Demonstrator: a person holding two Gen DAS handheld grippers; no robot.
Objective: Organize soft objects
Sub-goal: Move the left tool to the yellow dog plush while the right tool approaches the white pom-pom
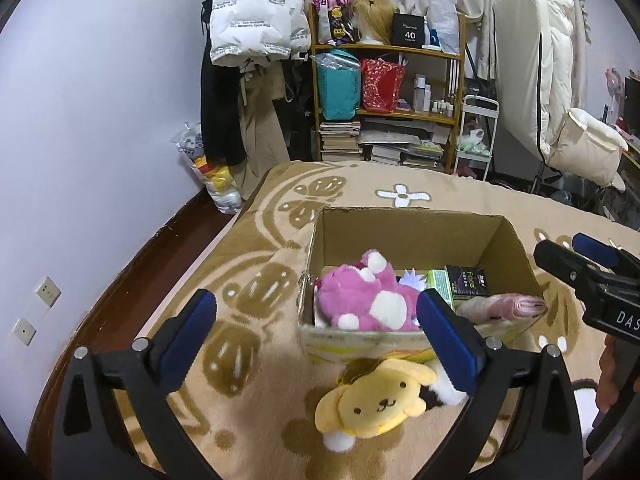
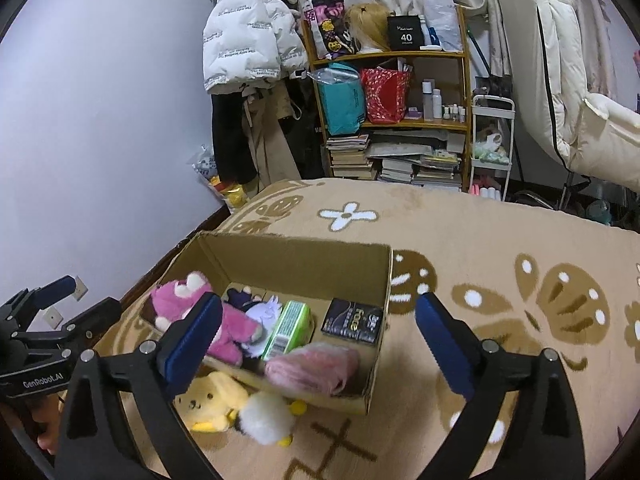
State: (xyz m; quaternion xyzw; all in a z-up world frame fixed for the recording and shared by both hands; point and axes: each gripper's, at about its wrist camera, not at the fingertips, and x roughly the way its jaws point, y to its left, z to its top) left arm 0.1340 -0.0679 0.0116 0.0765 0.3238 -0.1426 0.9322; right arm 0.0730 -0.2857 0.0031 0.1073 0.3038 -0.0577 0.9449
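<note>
Both the left gripper (image 1: 316, 338) and right gripper (image 2: 320, 334) hang spread apart, empty. The yellow plush dog (image 1: 376, 398) lies on the blanket (image 2: 500, 240) at the cardboard box's (image 1: 408, 228) six o'clock wall; pink bear (image 1: 360, 296) inside.

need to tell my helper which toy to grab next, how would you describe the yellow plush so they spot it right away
Find the open brown cardboard box on the tan patterned blanket. The yellow dog-faced plush toy lies on the blanket just outside the box's near wall, not inside it. Unlike the pink-and-white plush bear in the box, it is yellow with a small stitched face.
</note>
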